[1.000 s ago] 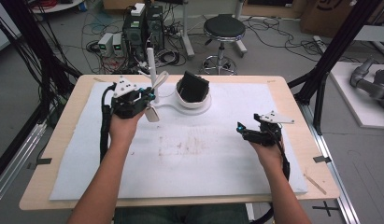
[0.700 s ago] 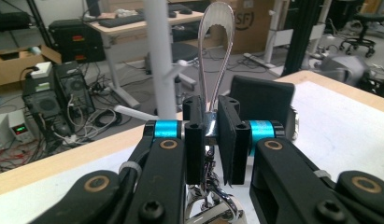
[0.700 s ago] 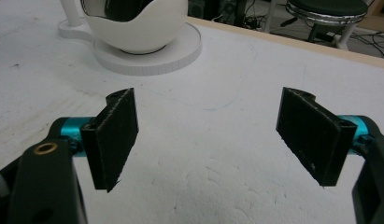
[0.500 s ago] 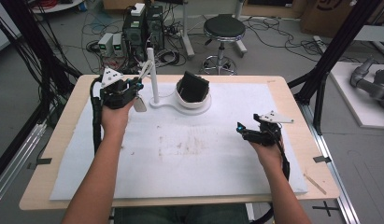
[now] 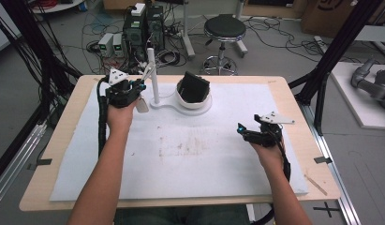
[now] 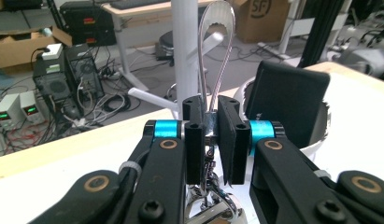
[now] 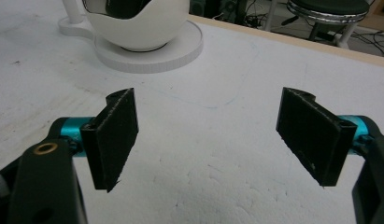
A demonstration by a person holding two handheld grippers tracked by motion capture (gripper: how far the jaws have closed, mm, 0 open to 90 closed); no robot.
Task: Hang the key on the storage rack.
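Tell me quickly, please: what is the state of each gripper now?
Left gripper: shut on a metal loop, beside the white stand.
Right gripper: open, holding nothing, above the white mat.

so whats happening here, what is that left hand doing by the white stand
A person works at a table with a gripper in each hand. The left gripper is shut on a metal loop, a keyring-like piece with a chain hanging below, holding it up against the white stand and its side peg. Beside the post, the stand's white bowl holds a black block. The right gripper is open and holds nothing, low over the white mat.
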